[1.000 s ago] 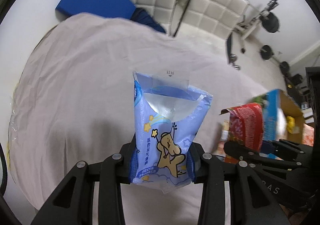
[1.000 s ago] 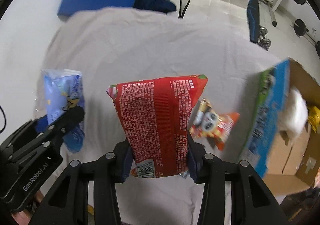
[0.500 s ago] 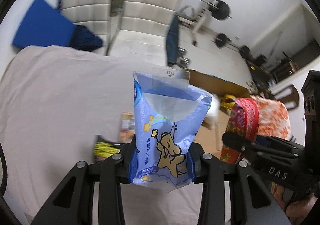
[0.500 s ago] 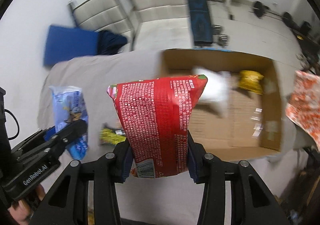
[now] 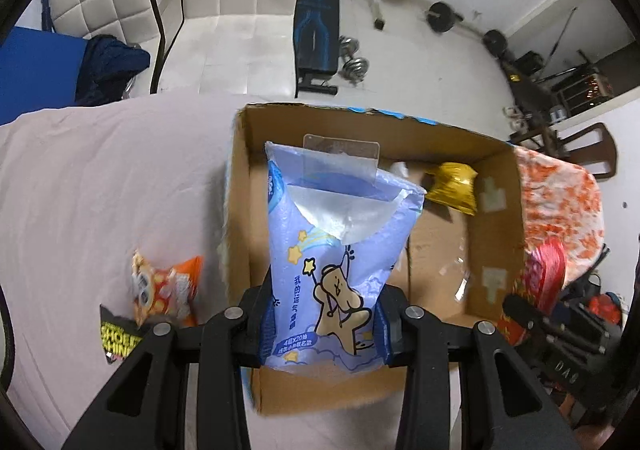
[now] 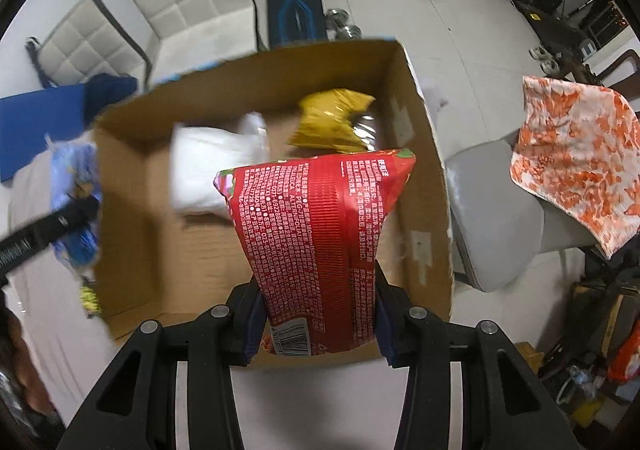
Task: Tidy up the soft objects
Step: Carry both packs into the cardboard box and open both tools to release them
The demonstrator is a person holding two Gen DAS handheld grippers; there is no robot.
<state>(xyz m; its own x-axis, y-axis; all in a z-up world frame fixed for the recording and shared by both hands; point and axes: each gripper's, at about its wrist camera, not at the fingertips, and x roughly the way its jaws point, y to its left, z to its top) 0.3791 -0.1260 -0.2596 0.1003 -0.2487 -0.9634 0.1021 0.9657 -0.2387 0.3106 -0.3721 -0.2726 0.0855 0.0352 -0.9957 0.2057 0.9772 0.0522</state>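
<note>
While the blue tissue pack sat pinched between the left gripper's fingers, the red snack bag was clamped in the right gripper's fingers. Both hung over the open cardboard box, where a yellow packet and white bundle lay beyond the fingertips.

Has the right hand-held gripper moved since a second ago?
Yes. The right hand-held gripper, shut on the red packet, has travelled from above the cloth-covered surface to above the open cardboard box.
</note>
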